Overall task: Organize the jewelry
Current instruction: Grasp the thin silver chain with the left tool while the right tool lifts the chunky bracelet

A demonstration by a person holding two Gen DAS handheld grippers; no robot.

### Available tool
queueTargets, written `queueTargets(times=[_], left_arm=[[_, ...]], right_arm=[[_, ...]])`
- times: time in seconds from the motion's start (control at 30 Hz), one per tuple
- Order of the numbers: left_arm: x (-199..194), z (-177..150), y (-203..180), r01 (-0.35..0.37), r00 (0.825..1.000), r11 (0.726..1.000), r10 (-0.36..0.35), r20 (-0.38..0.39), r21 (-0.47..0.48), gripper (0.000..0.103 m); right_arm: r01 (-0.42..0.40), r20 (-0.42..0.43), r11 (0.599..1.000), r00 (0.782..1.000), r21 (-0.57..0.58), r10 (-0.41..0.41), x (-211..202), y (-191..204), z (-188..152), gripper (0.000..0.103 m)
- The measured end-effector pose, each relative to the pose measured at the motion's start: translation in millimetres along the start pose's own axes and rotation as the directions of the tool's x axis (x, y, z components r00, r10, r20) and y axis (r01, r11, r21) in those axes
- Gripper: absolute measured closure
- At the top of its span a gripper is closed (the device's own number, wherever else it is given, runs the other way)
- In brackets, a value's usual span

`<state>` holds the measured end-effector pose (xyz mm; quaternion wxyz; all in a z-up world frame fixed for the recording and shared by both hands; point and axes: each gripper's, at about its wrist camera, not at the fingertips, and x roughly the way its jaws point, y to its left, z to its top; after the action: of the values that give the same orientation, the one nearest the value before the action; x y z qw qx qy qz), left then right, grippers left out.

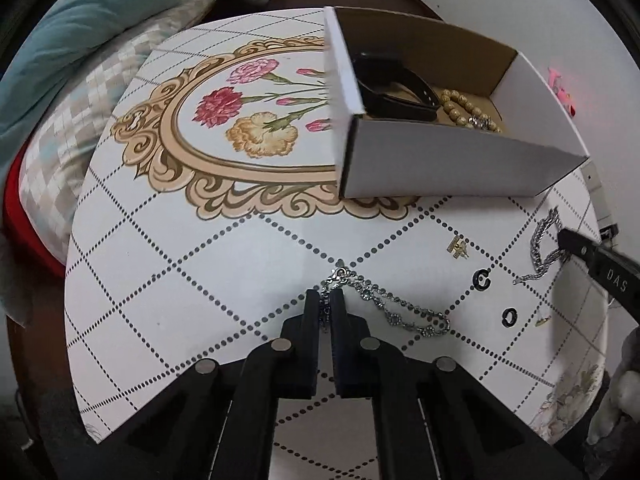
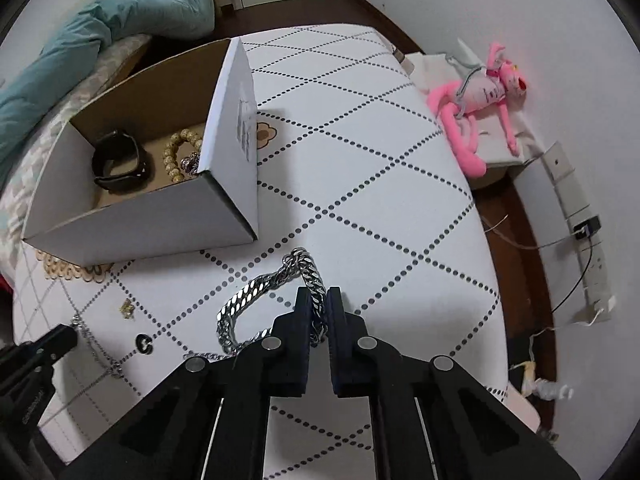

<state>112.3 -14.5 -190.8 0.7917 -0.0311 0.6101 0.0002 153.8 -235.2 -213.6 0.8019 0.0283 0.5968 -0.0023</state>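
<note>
Left wrist view: left gripper (image 1: 330, 300) at near centre, jaws closed to a narrow gap on one end of the crystal bracelet (image 1: 394, 312), which trails right across the surface (image 1: 200, 272).
Small pieces: gold charm (image 1: 458, 247) and two black rings (image 1: 481, 279), (image 1: 510, 316) lie loose right of the bracelet.
Box (image 1: 452, 160): far centre-right, holding a black watch (image 1: 394, 88) and beaded bracelet (image 1: 466, 110).
Right wrist view: right gripper (image 2: 319, 305), jaws nearly shut, pinching the silver curb chain (image 2: 256, 300), whose loop rests on the surface just near of the box.
Far right: pink plush toy (image 2: 476, 104) by the wall.
</note>
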Motion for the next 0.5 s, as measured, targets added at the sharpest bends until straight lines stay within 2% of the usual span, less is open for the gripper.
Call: queueTargets(times=[0.13, 0.2, 0.33, 0.5], left_arm=[[-15, -5, 9, 0.031, 0.999, 0.999, -0.030, 0.019, -0.032, 0.103], [-25, -4, 9, 0.041, 0.999, 0.999, -0.040, 0.033, -0.033, 0.103], [-44, -6, 13, 0.078, 0.996, 0.996, -0.075, 0.056, -0.051, 0.103], [-49, -3, 33, 0.196, 0.980, 0.974, -0.189, 0.068, -0.111, 0.101]], right_arm=[[-0.073, 0.005, 0.997, 0.997, 0.032, 0.073, -11, -9, -5, 0.099], [-0.133, 0.020, 0.990, 0.991, 0.052, 0.132, -22, -11, -10, 0.099], [-0.194, 0.043, 0.979, 0.981, 0.056, 0.192, -40, -7, -17, 0.099], [-0.225, 0.076, 0.973, 0.972, 0.049, 0.221, -62, -2, -19, 0.099]])
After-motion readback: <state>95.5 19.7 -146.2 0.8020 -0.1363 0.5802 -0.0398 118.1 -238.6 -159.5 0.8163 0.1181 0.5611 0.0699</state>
